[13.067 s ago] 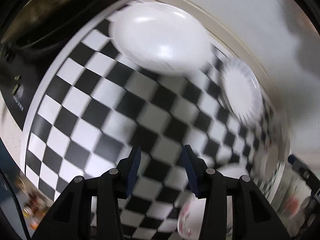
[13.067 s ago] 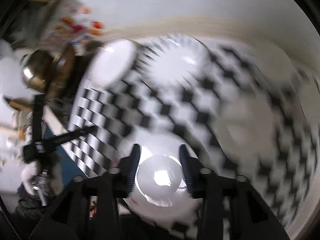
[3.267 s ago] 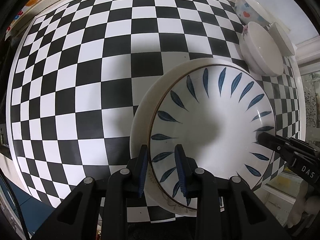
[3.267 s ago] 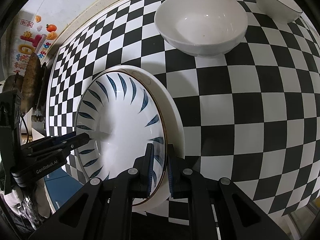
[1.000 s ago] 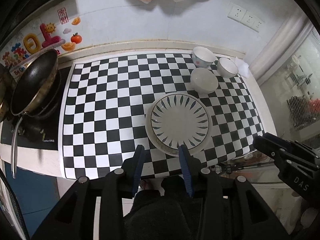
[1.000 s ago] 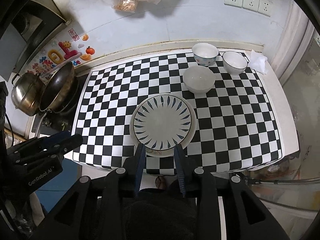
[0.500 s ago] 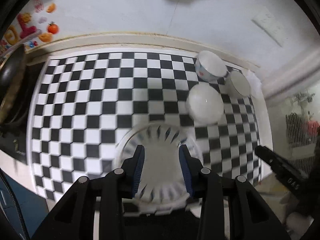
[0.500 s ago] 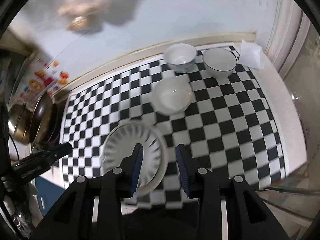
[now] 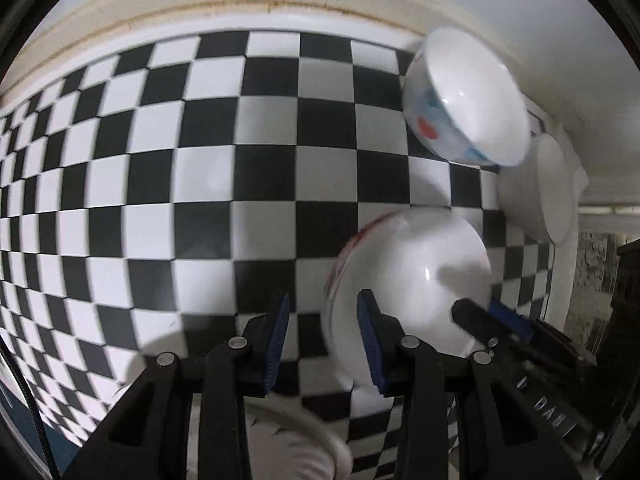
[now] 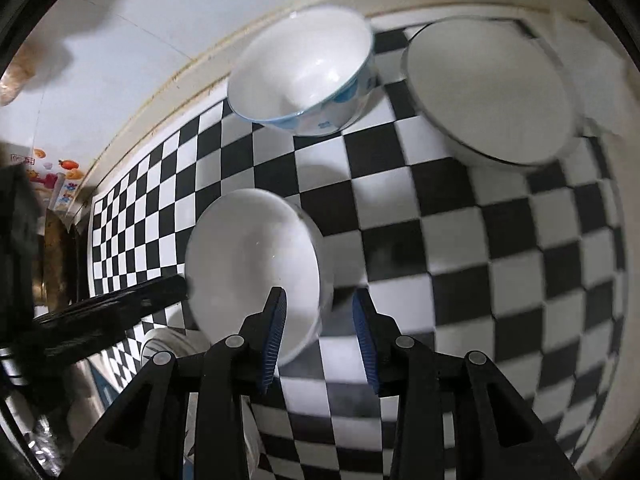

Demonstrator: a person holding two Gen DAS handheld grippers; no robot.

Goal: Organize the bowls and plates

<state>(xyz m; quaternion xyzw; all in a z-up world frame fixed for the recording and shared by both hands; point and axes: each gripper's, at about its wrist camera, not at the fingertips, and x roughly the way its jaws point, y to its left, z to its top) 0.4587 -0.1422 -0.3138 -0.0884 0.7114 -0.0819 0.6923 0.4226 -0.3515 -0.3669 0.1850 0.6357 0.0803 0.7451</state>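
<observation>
On the checkered mat [image 10: 500, 240] — three bowls [image 10: 256, 264], stacked plates [image 9: 304, 440] — both grippers' fingers [image 9: 370, 334] apart, empty.

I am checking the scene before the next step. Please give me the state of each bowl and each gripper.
Plain white bowl: upright, empty, between both grippers, not gripped.
White bowl with blue and red pattern: upright, empty, near the wall.
White bowl with dark rim: upright, empty, blurred.
Left gripper: open, nothing held.
Right gripper: open, nothing held.
</observation>
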